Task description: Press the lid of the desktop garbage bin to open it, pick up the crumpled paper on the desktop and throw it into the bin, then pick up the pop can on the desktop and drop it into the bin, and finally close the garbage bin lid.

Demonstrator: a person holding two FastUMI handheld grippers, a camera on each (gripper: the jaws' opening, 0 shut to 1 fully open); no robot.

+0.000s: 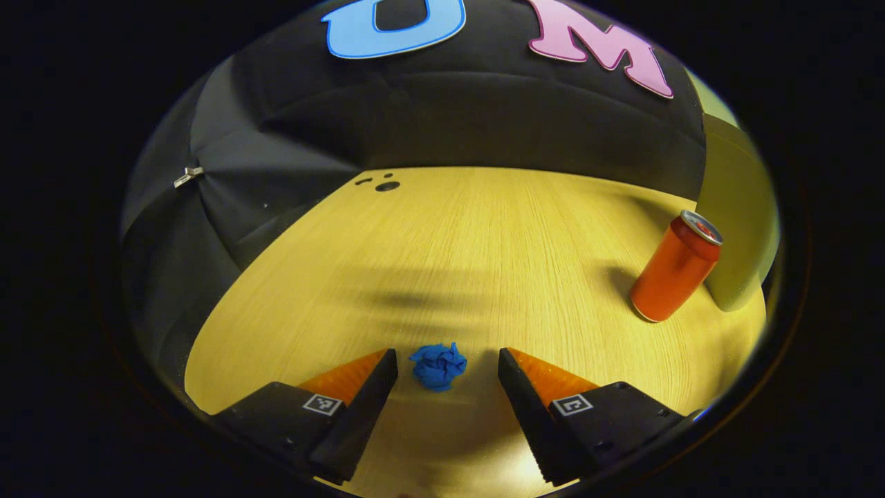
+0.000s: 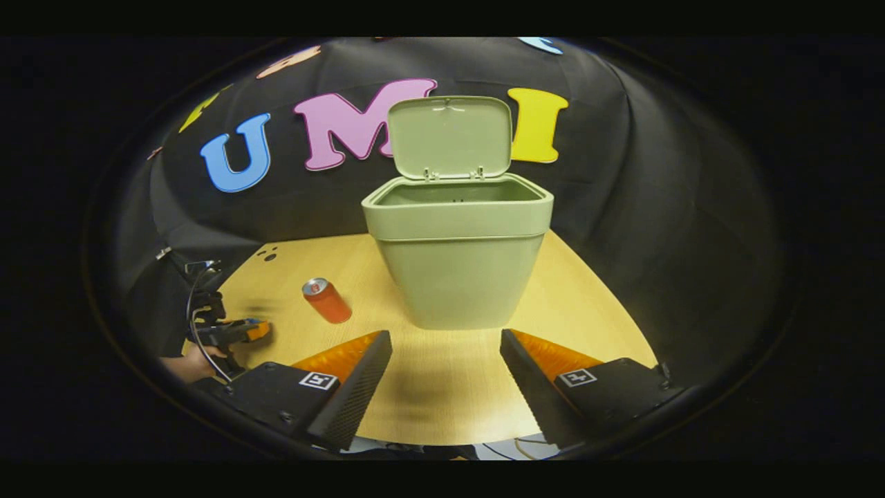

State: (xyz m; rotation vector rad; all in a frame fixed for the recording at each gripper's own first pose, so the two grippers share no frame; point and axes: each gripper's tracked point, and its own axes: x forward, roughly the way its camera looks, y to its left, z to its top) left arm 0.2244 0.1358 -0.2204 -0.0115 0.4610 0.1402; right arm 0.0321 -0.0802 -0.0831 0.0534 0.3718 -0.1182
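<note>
While the bin is standing lid-up near the surface's far edge, the left hand-held gripper is hanging wide open and empty, the paper ball lying dead ahead between its fingertips, near the front edge.

A: What carries everything?

B: A pale wood-grain surface, with a few small dark holes near its far corner.

A: And what rests on it?

B: In the left gripper view a blue crumpled paper lies near the front, well apart from an orange pop can standing upright on the right, just beside a green garbage bin.

A: And the right gripper view?

B: The bin stands mid-surface, its lid raised; the can stands to its left.
</note>
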